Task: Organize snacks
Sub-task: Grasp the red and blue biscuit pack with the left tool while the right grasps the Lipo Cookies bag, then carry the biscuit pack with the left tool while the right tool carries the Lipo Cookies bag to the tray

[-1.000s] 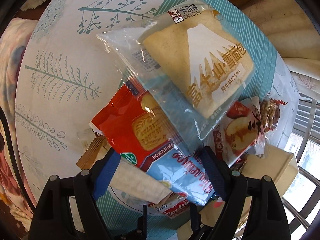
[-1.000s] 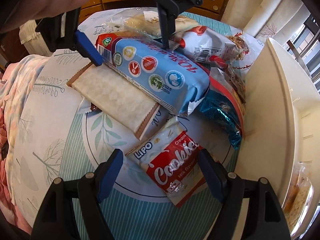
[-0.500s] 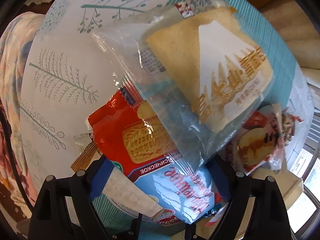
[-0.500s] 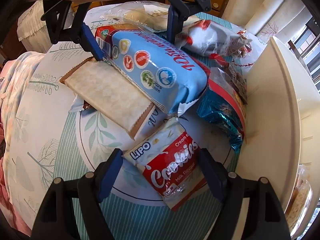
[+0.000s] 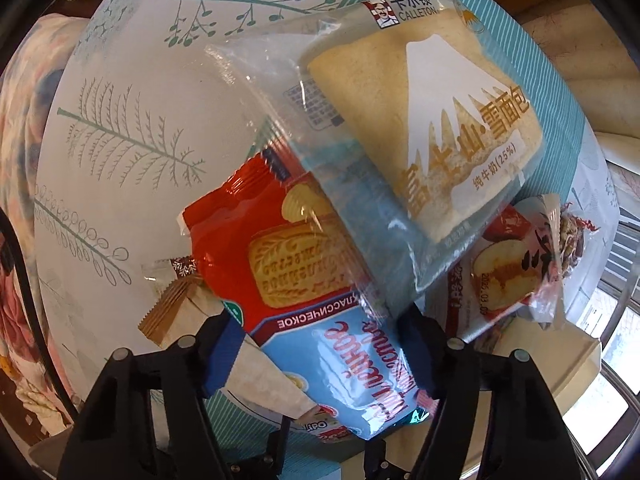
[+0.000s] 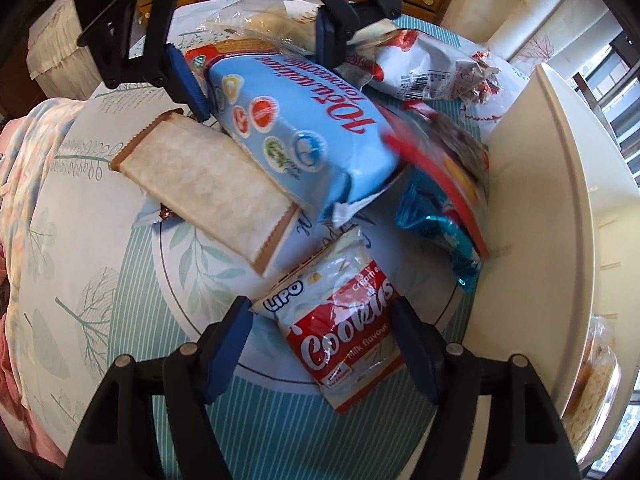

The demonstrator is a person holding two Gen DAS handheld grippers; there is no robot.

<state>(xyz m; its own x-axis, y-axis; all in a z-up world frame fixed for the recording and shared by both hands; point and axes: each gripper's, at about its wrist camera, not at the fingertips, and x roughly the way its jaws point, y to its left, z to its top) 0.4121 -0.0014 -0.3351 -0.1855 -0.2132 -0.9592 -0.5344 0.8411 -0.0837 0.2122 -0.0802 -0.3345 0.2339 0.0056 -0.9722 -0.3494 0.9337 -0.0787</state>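
My left gripper [image 5: 320,352] is shut on the red-and-blue biscuit pack [image 5: 304,280] and holds it tilted above the table; the right wrist view shows the left gripper [image 6: 256,72] and the pack [image 6: 304,136]. A clear Calleton bread pack [image 5: 440,128] lies over the pack's far end. My right gripper [image 6: 324,344] is open, its fingers on either side of a Lipo cookies pack [image 6: 344,336] on the table. A beige wafer pack [image 6: 208,184] lies under the biscuit pack.
A cream shelf unit [image 6: 560,200] stands at the right, with a snack bag [image 6: 592,392] inside. A blue foil pack [image 6: 444,228], a red pack [image 6: 448,168] and a white-red bag [image 6: 424,64] lie by it. The patterned tablecloth [image 5: 120,140] covers the round table.
The left gripper has closed on the biscuit pack and lifted and tilted it, shifting the bread pack. The right gripper has moved closer around the Lipo pack.
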